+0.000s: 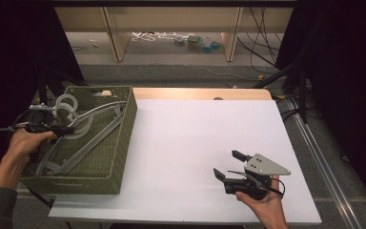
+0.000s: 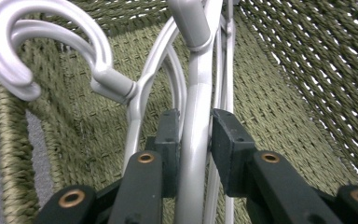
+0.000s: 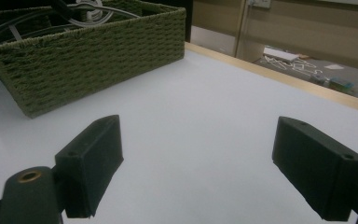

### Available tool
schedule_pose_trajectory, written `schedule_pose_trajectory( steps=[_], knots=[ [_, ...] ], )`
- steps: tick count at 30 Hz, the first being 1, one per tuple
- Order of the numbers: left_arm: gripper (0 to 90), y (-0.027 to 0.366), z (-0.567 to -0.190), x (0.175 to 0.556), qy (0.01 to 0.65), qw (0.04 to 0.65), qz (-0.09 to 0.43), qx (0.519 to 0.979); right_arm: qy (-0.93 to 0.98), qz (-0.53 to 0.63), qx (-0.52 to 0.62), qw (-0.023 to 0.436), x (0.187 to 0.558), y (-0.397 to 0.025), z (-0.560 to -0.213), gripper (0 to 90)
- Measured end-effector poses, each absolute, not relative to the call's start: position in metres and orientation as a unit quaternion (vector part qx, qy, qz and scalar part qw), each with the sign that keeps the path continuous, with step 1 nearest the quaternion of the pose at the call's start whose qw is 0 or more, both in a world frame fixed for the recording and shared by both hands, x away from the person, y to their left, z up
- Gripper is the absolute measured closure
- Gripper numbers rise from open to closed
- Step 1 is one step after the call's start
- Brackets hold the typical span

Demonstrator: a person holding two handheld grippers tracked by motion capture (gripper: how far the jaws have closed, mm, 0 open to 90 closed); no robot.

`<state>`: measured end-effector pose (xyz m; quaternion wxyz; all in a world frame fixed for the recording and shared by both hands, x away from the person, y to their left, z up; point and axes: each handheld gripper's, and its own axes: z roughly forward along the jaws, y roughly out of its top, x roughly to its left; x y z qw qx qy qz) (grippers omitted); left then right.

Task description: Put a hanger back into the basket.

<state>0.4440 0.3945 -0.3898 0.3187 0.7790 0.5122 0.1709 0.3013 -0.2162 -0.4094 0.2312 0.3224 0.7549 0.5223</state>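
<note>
Several grey plastic hangers [image 1: 83,133] lie in a green woven basket [image 1: 124,138] at the table's left. My left gripper [image 1: 68,129] reaches into the basket from its left side. In the left gripper view its jaws [image 2: 196,135] are shut on the shaft of one grey hanger [image 2: 193,93], just below that hanger's hook. A second hanger's hook [image 2: 51,37] curls at the upper left. My right gripper [image 1: 228,163] hovers open over the white table top near the front right, held in the person's hand. Nothing sits between its wide-spread jaws [image 3: 200,140].
The white table top [image 1: 195,143] stretches from the basket to the right edge, with a wooden strip [image 1: 200,93] along the far edge. The basket wall [image 3: 88,60] stands to the right gripper's far left. Beyond the table are wooden furniture legs, cables and small items on the floor [image 1: 195,43].
</note>
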Motion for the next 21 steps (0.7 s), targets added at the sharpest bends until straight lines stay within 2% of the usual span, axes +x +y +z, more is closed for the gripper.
schedule_pose_trajectory(
  steps=[7, 13, 17, 21],
  knots=[
    [66.5, 0.395, -0.395, 0.447, 0.535, 0.318, 0.183, 0.761, 0.754, 0.523, 0.319, 0.235, 0.302, -0.217, -0.409, 16.8],
    [53.3, 0.399, -0.4, 0.448, 0.562, 0.315, 0.188, 0.742, 0.752, 0.526, 0.321, 0.236, 0.302, -0.217, -0.41, 16.8],
    [39.0, 0.403, -0.394, 0.444, 0.589, 0.297, 0.189, 0.728, 0.752, 0.526, 0.321, 0.236, 0.302, -0.217, -0.41, 16.8],
    [35.2, 0.407, -0.38, 0.438, 0.564, 0.327, 0.209, 0.729, 0.751, 0.526, 0.321, 0.237, 0.302, -0.217, -0.41, 16.8]
  ],
)
